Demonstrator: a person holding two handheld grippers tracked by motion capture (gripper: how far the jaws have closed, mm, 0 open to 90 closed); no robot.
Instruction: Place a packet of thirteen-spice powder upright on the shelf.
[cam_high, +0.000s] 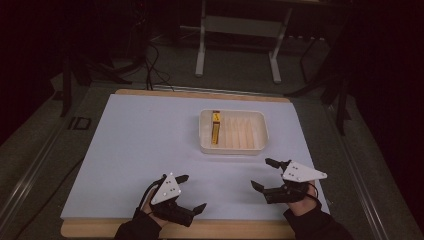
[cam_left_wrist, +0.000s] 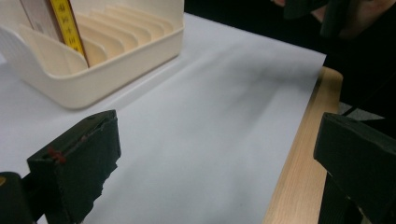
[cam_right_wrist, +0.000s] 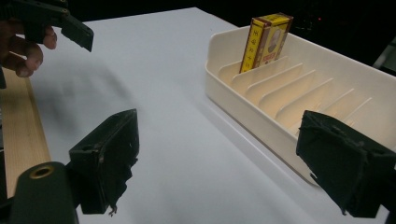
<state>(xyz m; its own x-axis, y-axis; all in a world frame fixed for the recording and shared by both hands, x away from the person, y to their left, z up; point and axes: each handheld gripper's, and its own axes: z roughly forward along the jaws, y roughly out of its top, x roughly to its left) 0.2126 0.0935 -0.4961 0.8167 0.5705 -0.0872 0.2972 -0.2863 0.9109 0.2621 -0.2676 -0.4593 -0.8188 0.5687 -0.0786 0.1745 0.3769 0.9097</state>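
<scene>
A cream slotted tray (cam_high: 233, 147) sits on the white table top (cam_high: 145, 145), right of centre. One yellow and red box (cam_high: 215, 128) stands on edge in its leftmost slot, also seen as the box (cam_right_wrist: 266, 39) in the right gripper view and the box (cam_left_wrist: 65, 21) in the left gripper view. My left gripper (cam_high: 192, 192) rests near the front edge, jaws wide apart, nothing between them. My right gripper (cam_high: 264, 174) sits just in front of the tray's right corner, also open and empty.
A wooden board edge (cam_high: 210, 231) runs under the white sheet along the front. Behind the table stands a grey metal frame (cam_high: 240, 30) on a dark floor with cables. The tray's other slots (cam_right_wrist: 303, 93) hold nothing.
</scene>
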